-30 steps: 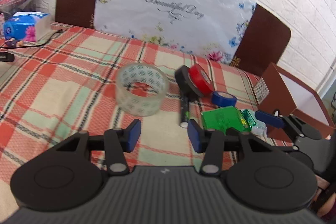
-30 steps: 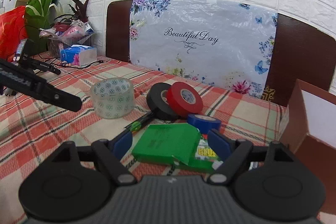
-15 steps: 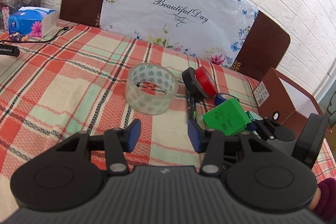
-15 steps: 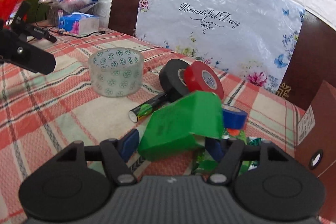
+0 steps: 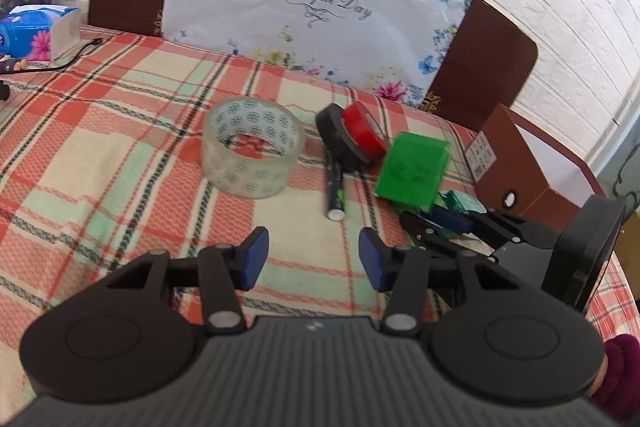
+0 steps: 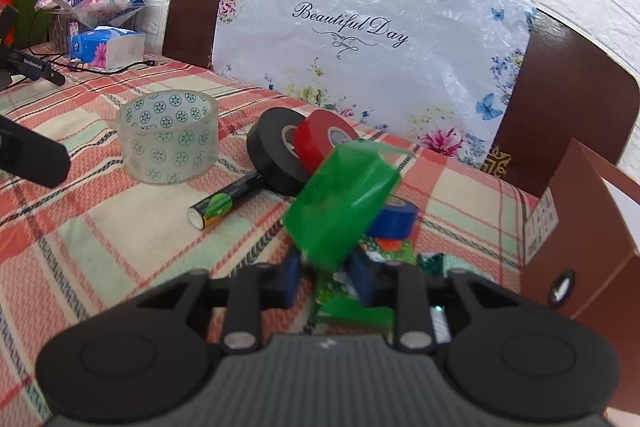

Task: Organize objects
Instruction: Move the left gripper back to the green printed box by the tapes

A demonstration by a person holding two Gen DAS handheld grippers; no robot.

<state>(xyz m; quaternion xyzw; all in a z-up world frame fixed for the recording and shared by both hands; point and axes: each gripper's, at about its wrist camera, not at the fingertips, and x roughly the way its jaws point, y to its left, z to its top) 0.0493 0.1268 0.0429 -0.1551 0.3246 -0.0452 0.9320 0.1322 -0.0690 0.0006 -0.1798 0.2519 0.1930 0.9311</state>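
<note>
Two grippers over a plaid tablecloth (image 5: 120, 147). Far left: a blue tissue box (image 5: 36, 31) against the wall, well apart from the rest. Next, a clear tape roll (image 5: 252, 151) with a flower print, lying flat. Left gripper (image 5: 310, 259) hovering near it, blue pads apart, nothing between them. Further right, a black tape roll (image 6: 276, 151) and a red tape roll (image 6: 324, 143) leaning together on edge, a dark marker (image 6: 224, 201) lying just in front, its butt end toward the camera. Then the green packet (image 6: 340, 211), lifted clear of the cloth and tilted, pinched at its lower end by the right gripper (image 6: 324, 277), pads closed on it. Beneath it a blue tape roll (image 6: 394, 223) and some crumpled green wrappers (image 6: 392, 251), possibly more of the same packets; too blurred to say. Far right, an open brown box (image 6: 580, 227), probably the destination.

Packet likely light, thin-walled, somewhat soft: apt to swing or slip from so low a pinch. Better held nearer the middle across the flat faces, gently, without crushing.
</note>
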